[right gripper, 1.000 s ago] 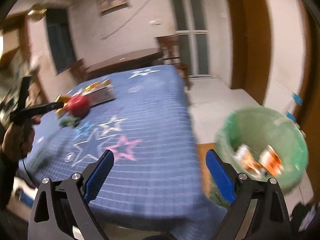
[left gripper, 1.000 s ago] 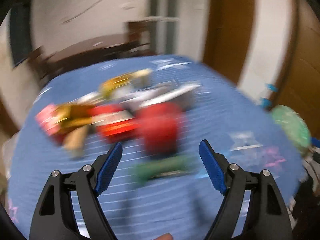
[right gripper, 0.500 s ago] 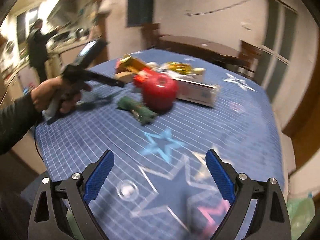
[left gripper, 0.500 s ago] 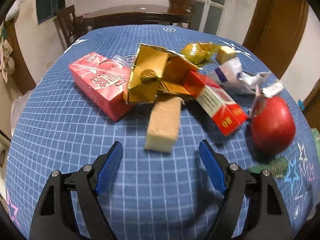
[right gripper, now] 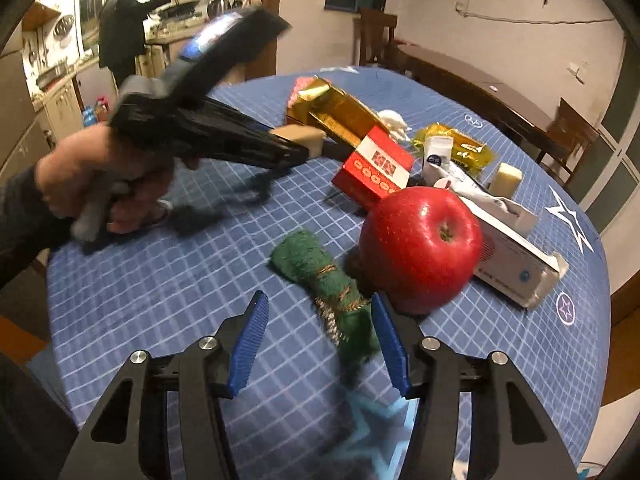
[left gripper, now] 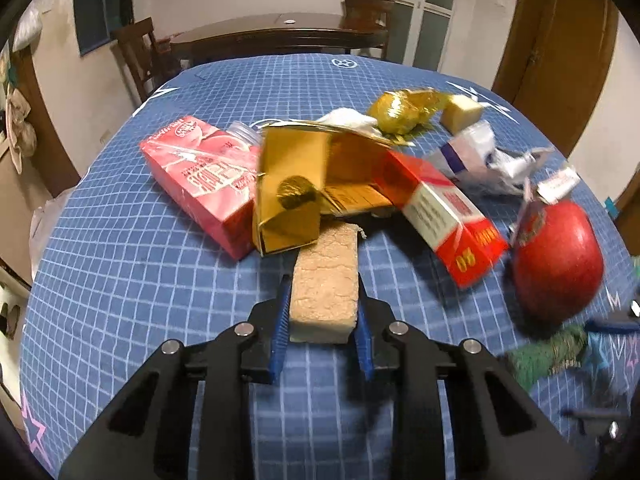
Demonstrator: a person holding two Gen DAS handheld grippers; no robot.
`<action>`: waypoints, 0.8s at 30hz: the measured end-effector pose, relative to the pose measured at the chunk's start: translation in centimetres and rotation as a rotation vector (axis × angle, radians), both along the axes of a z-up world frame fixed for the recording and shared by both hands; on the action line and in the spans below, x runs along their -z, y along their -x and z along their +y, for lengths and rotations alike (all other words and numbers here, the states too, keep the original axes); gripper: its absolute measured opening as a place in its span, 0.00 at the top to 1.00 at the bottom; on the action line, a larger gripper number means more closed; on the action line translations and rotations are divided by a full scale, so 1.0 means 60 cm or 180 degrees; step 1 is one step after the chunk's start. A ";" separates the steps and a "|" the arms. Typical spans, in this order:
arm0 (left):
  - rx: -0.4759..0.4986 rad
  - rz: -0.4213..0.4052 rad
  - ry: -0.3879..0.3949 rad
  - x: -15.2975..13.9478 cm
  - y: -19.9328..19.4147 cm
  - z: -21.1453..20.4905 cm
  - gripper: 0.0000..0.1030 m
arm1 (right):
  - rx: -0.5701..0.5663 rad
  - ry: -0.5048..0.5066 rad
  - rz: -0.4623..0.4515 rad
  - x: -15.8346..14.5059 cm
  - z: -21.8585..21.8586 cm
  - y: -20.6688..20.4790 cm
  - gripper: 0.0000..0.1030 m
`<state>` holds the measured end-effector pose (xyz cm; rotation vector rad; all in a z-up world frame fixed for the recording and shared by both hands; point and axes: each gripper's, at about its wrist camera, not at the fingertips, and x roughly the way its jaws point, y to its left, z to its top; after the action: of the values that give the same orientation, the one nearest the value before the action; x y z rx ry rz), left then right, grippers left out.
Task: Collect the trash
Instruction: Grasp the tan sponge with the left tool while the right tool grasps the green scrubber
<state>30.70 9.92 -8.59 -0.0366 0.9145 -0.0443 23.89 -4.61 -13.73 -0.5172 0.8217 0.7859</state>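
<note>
On the blue grid tablecloth, left gripper is clamped on the tan sponge block. Right gripper is closing around the green cloth roll, not pinching yet. Dark wooden table stands past the far edge.

Blue checked table under cartons, apple (red), green rag.

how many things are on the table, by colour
red: 3 – carton, box, apple
gold or yellow: 2 – gold box, wrapper
tan or cream: 2 – sponge, cream block
white: 3 – bag, white box, tissue
green: 1 – cloth
total: 11
</note>
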 end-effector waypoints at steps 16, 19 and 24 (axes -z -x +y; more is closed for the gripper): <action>0.0107 0.0006 0.0145 0.003 0.043 0.009 0.74 | 0.0443 0.0149 0.0207 0.014 0.024 -0.008 0.70; 0.0192 0.0006 0.0115 0.003 0.066 0.011 0.74 | 0.0303 0.0163 0.0364 0.001 0.027 0.017 0.70; 0.0206 0.0006 0.0137 0.005 0.083 0.021 0.74 | 0.0146 0.0326 0.0296 -0.011 0.036 0.028 0.49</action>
<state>25.71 11.15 -8.88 -0.0472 0.9166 -0.1241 22.19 -2.43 -13.06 -0.5541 0.9606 0.7326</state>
